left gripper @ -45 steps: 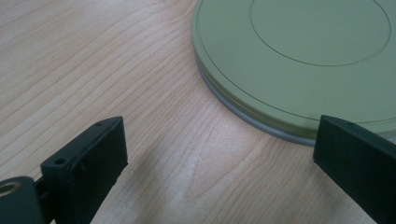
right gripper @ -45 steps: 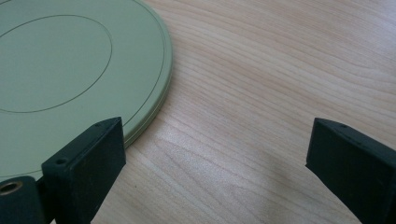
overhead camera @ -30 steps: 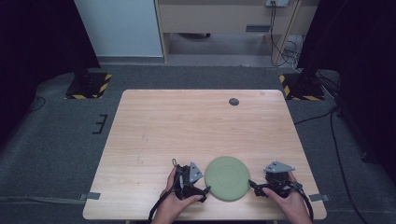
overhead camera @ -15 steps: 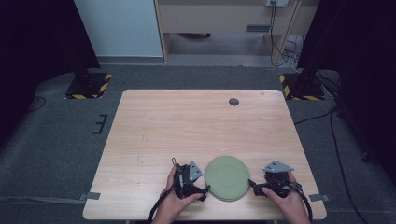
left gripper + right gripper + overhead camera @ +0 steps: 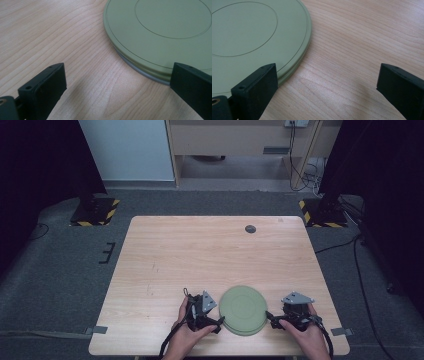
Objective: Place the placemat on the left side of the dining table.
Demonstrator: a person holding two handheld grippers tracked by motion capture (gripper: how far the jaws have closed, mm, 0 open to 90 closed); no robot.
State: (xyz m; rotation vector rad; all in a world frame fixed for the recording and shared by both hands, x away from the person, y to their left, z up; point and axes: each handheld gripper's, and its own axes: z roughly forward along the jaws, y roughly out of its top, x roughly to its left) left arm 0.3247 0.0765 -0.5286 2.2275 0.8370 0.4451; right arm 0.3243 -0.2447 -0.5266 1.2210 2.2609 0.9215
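A round sage-green plate (image 5: 244,309) lies flat near the front edge of the wooden table (image 5: 200,255). My left gripper (image 5: 216,323) rests on the table just left of the plate, open, its jaws wide apart with bare wood between them; the plate's rim (image 5: 140,65) lies beside its right jaw. My right gripper (image 5: 272,318) sits at the plate's right side, also open, with the plate (image 5: 257,40) next to its left jaw. Neither holds anything.
A small dark round disc (image 5: 250,228) lies near the table's far edge. Black stands with yellow-striped bases (image 5: 95,210) flank the table on the grey floor. Cables (image 5: 305,170) hang by a cabinet behind.
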